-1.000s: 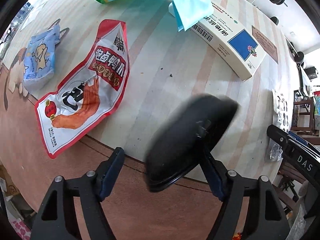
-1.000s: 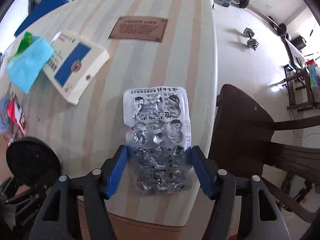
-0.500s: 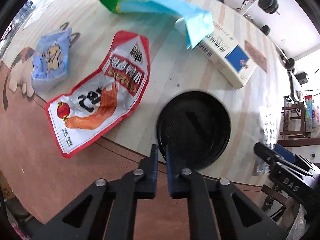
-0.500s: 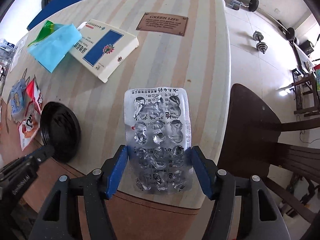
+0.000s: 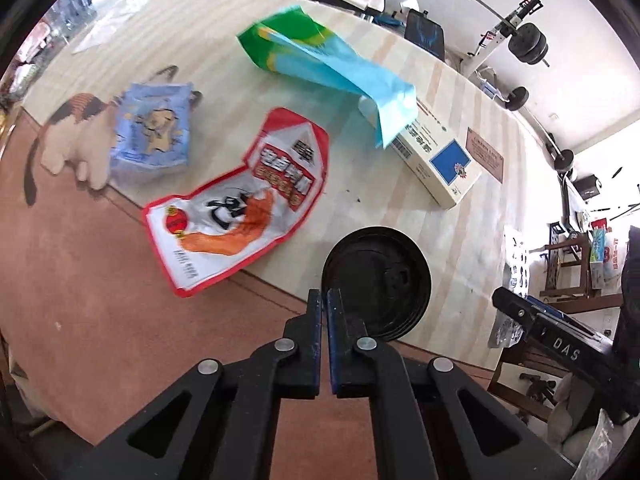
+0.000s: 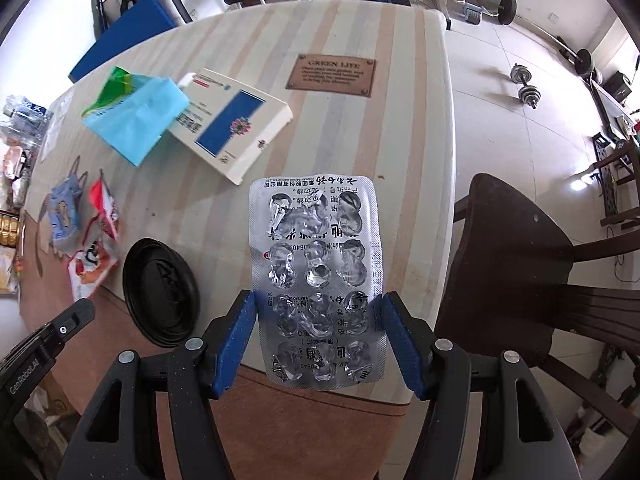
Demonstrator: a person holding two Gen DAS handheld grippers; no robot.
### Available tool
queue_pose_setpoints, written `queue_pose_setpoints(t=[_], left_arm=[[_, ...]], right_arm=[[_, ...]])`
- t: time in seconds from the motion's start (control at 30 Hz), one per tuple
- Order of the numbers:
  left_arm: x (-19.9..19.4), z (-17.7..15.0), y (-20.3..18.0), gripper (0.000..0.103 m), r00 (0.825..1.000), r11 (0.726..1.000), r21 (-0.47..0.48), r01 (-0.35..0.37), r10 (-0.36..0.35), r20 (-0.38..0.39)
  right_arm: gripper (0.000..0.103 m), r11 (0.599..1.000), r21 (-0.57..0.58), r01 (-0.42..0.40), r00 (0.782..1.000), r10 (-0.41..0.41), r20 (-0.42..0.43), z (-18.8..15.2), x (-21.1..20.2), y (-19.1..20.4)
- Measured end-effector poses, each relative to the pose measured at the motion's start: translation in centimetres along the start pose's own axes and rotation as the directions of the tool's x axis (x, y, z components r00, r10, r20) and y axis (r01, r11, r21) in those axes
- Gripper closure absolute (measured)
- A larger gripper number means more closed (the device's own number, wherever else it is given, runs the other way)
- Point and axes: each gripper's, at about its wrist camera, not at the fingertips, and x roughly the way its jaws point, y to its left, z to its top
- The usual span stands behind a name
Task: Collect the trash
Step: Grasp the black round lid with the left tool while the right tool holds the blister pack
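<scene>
My right gripper (image 6: 318,308) is shut on an empty silver pill blister pack (image 6: 316,256) and holds it above the table's near edge. My left gripper (image 5: 324,300) is shut, its fingers pressed together at the rim of a black plastic lid (image 5: 378,280); I cannot tell whether it pinches the rim. The lid lies flat on the table, also in the right wrist view (image 6: 160,284). A red and white snack wrapper (image 5: 240,204), a small light blue packet (image 5: 154,132), a green and blue bag (image 5: 320,60) and a white and blue box (image 5: 436,160) lie on the table.
The striped round table (image 6: 400,128) has a brown plaque (image 6: 332,76). A dark wooden chair (image 6: 540,272) stands at the right. Weights and a barbell lie on the floor behind. Clutter sits at the far left edge.
My left gripper let the black lid down flat on the table, then closed and drew back. My right gripper holds the blister pack unchanged and has pulled back a little.
</scene>
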Motion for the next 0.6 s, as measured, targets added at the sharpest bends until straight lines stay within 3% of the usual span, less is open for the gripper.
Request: queue_pose_setpoints(t=[0.13,0.2,0.27,0.37,0.4,0.47,0.6], left_arm=[[1.4,0.5,0.6,0.100,0.998,0.995,-0.074,0.066,-0.067,-0.014],[3.4,0.6,1.8,0.099,0.984,0.976,-0.149,0.158,-0.167,-0.054],[5.1,0.0,2.6,0.098,0.971,0.961,-0.199,0.194,-0.217,-0.103],[6.6,-0.7,2.8,0.092,0.965,0.963,-0.201,0.182,-0.214,-0.153],[7.0,-1.0,2.7,0.085,0.966,0.966,-0.197,0.169,-0.203,-0.163],[6.5,-1.2,2.5,0.078,0.968,0.964,-0.191,0.187,-0.214,-0.134],[6.2,-1.2,1.9,0.076,0.973,0.969,-0.187,0.161,-0.188,-0.135]], right_arm=[[0.037,1.000,-0.001,-0.013,1.000,0.013,0.005,0.1,-0.4,0.2],[0.037,1.000,0.006,-0.013,1.000,0.013,0.002,0.1,-0.3,0.1],[0.037,1.000,0.011,-0.014,1.000,0.014,-0.004,0.1,-0.1,-0.2],[0.037,1.000,0.013,-0.007,1.000,0.007,-0.007,0.2,-0.1,-0.3],[0.037,1.000,0.012,-0.005,1.000,0.006,-0.007,0.2,-0.1,-0.4],[0.037,1.000,0.013,-0.002,1.000,0.002,-0.005,0.2,-0.1,-0.5],[0.037,1.000,0.023,-0.002,1.000,0.002,-0.009,0.2,0.2,-0.8]])
